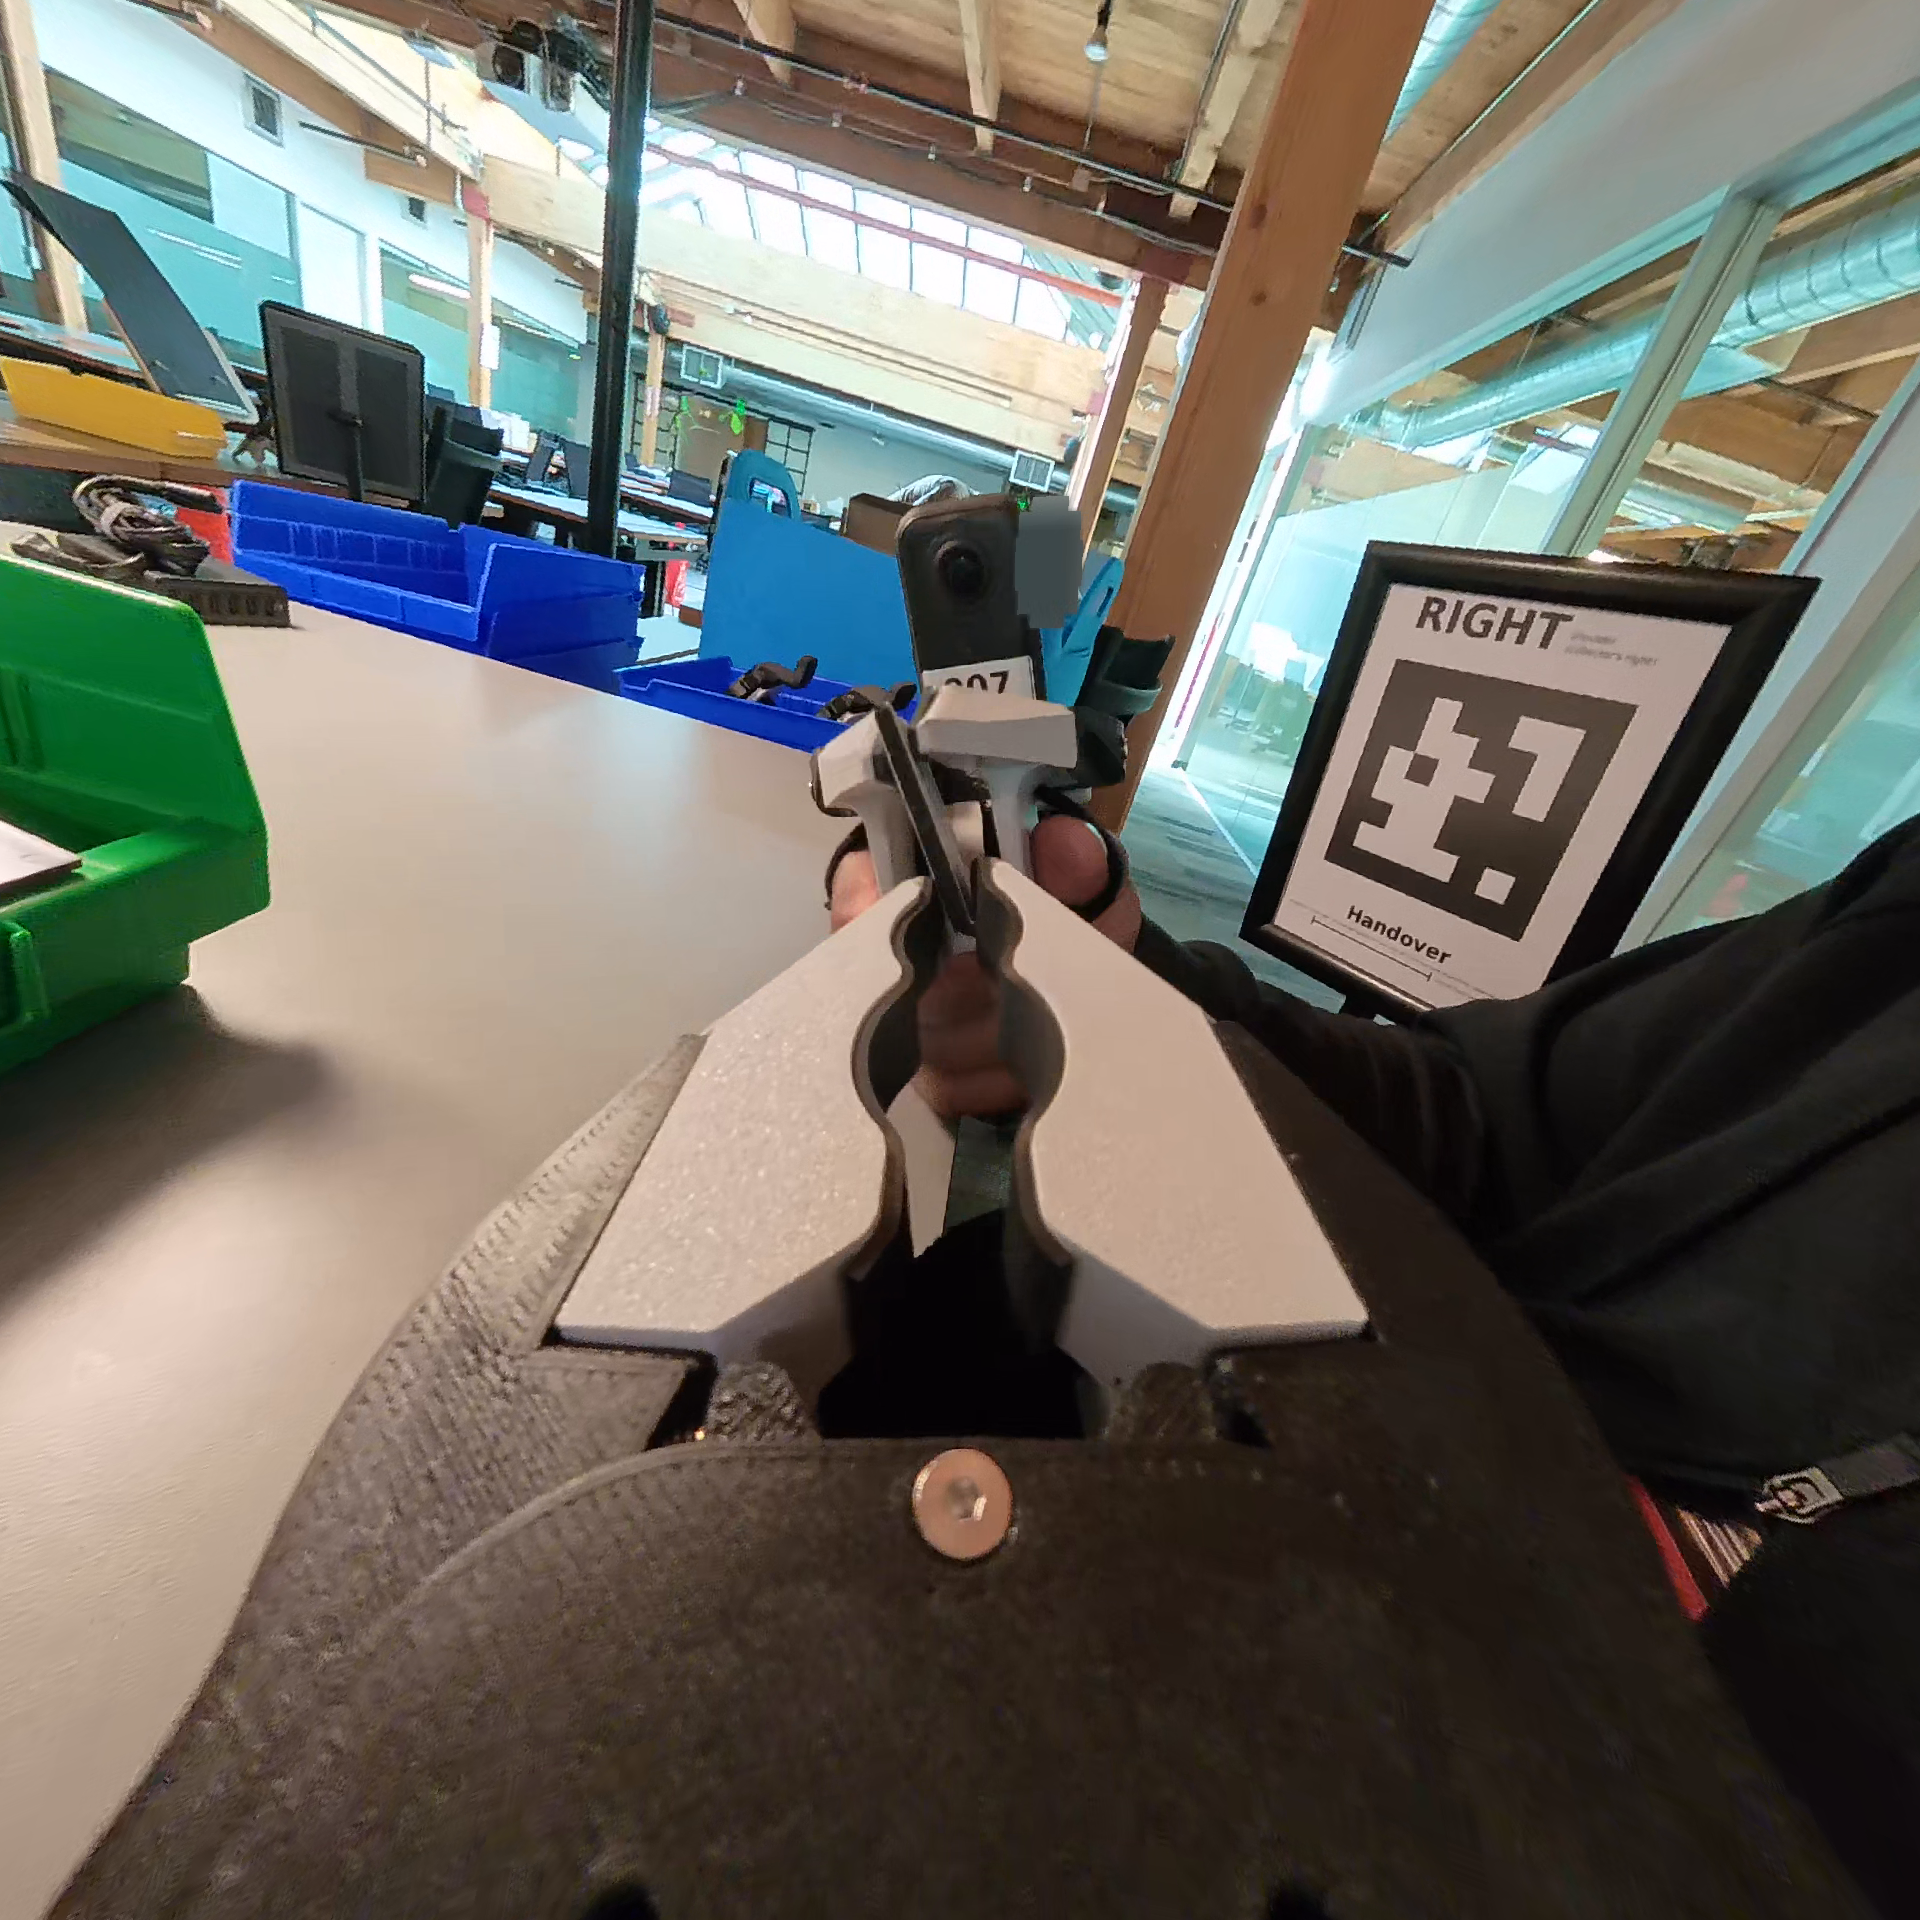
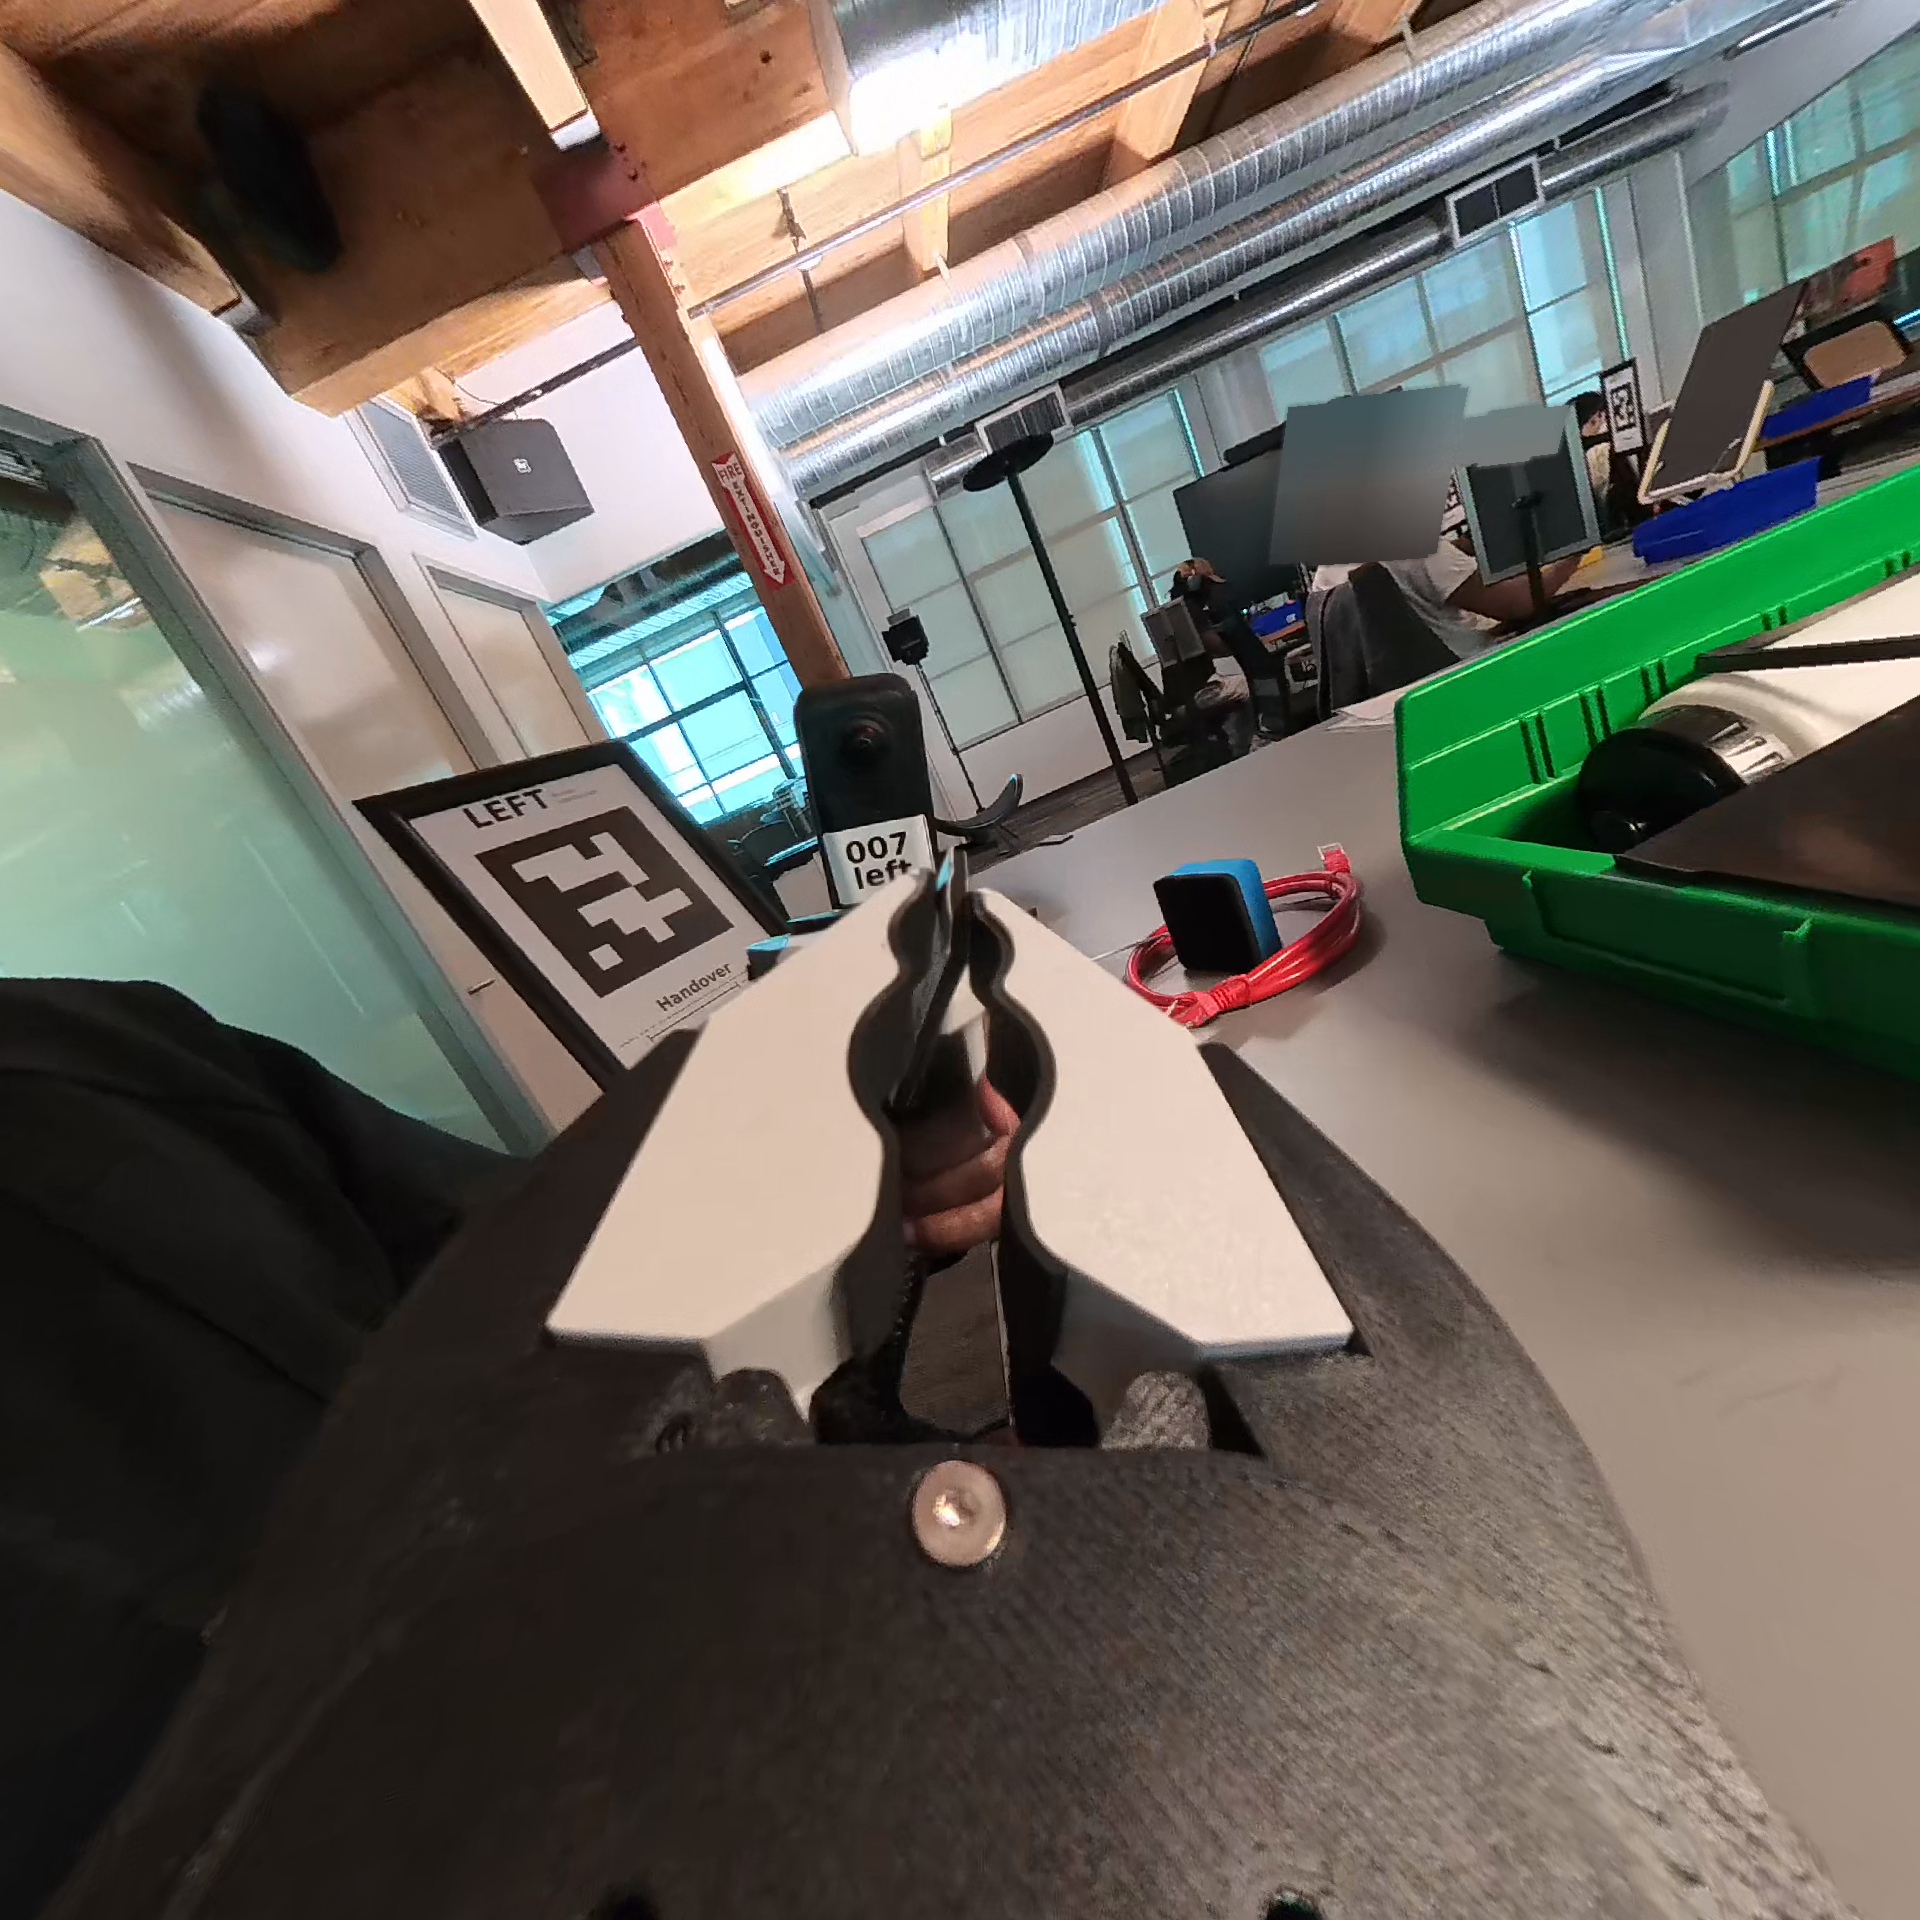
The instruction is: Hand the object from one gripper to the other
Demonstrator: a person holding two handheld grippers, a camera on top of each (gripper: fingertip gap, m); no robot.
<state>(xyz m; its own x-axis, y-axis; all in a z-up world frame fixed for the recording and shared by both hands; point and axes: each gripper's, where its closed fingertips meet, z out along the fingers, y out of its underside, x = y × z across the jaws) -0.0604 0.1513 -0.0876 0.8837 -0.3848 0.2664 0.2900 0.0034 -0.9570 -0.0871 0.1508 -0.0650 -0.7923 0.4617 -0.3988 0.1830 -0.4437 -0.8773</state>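
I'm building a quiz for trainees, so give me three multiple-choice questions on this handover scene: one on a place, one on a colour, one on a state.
1. Where is the blue-and-black block? A inside a drawer; B on the table by the red cable; C in a gripper.
2. What colour is the bin holding the white roll? A blue; B green; C yellow.
3. How is the thin black strip? A flat on the table; B gripped in the air; C under the block.
Answers: 1 B, it sits within the cable's coil. 2 B, its wall is green. 3 B, left gripper and right gripper both look shut on it.
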